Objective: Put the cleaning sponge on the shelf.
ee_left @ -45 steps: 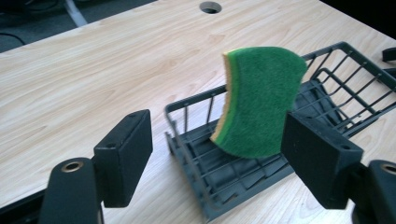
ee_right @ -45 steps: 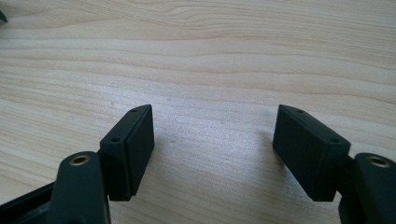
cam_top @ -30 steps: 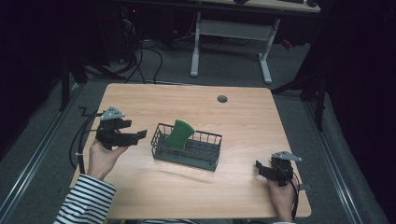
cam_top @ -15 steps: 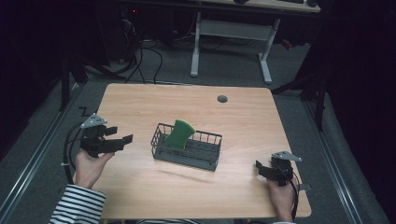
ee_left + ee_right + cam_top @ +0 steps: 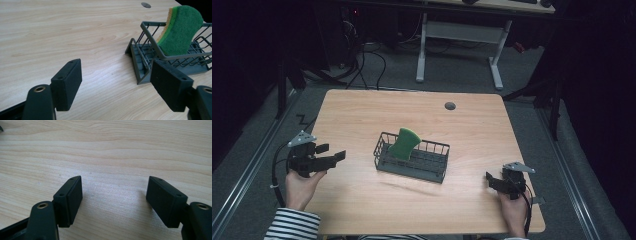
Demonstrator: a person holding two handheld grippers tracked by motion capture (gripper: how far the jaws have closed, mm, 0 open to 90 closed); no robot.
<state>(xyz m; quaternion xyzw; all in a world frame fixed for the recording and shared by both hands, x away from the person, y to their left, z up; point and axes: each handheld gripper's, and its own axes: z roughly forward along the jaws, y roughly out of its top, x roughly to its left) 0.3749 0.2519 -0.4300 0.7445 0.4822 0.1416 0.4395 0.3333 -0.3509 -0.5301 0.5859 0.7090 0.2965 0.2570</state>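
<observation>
At approx 9 o'clock on the tabletop, the left claw sits at the tabletop's left edge, held by the left hand, w/ a striped sleeve below it. Its jaws stand wide apart, nothing btwn them, pointing toward 3 o'clock at the rack. In the left gripper view the left claw frames bare wood, the rack's near end just past its right jaw.

Center of the tabletop: a dark wire rack w/ a green sponge leaning upright in its left end, top tilted toward 1 o'clock. A yellow layer shows on the sponge in the left gripper view, resting against the rack rim.

At approx 12 o'clock, a small grey cable hole.

At approx 4 o'clock, the right claw lies low near the front right corner, held by the right hand, jaws spread and empty, well apart from the rack. The right gripper view shows the right claw over bare wood.
</observation>
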